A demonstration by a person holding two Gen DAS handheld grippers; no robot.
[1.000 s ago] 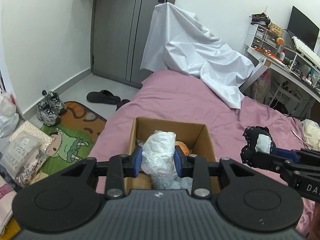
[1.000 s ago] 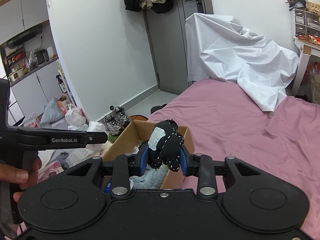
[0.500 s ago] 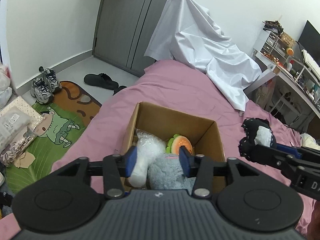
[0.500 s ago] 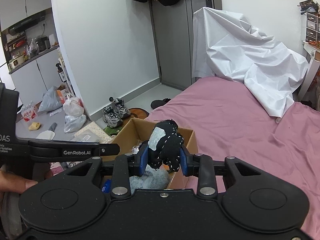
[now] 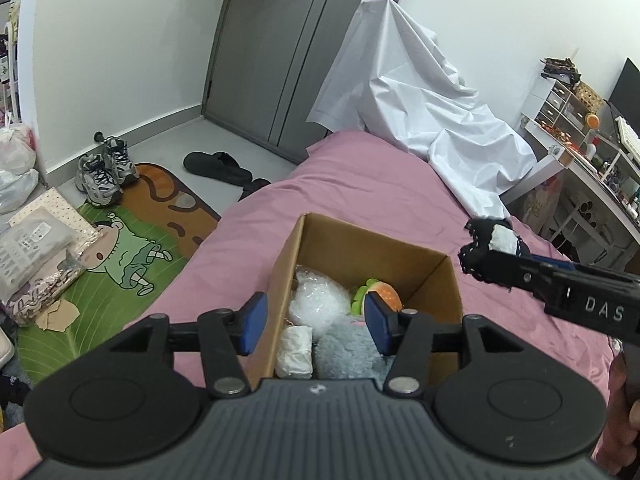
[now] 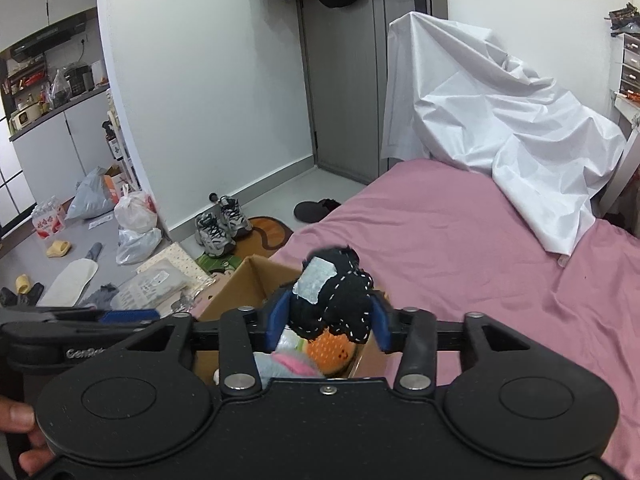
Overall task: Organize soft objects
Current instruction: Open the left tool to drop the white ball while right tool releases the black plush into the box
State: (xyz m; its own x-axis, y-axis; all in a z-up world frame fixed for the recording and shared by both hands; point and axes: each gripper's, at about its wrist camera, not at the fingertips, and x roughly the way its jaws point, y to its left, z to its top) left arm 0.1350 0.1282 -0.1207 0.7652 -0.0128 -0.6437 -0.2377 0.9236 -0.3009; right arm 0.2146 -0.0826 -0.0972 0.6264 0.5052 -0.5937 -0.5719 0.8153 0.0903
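Observation:
A cardboard box [image 5: 416,254] stands open on the pink bed [image 5: 352,184]. Inside lie a clear bubble-wrap bundle [image 5: 318,300], a white wrapped bundle [image 5: 295,351], a burger plush [image 5: 384,294] and a grey fluffy toy [image 5: 348,354]. My left gripper [image 5: 314,324] is open and empty above the box's near edge. My right gripper [image 6: 328,322] is shut on a black soft toy with white stitching [image 6: 340,300], held above the box [image 6: 240,286]. That toy also shows in the left wrist view [image 5: 486,250], beyond the box's right wall.
A white sheet [image 5: 420,108] drapes over something at the bed's far end. A cartoon floor mat [image 5: 124,256], sneakers [image 5: 104,172], slippers [image 5: 218,166] and bags [image 6: 134,224] lie on the floor at left. A cluttered desk [image 5: 592,160] stands at right.
My left gripper opened and let the white wrapped bundle drop into the box, then pulled back and up. My right gripper moved over the box with the black toy.

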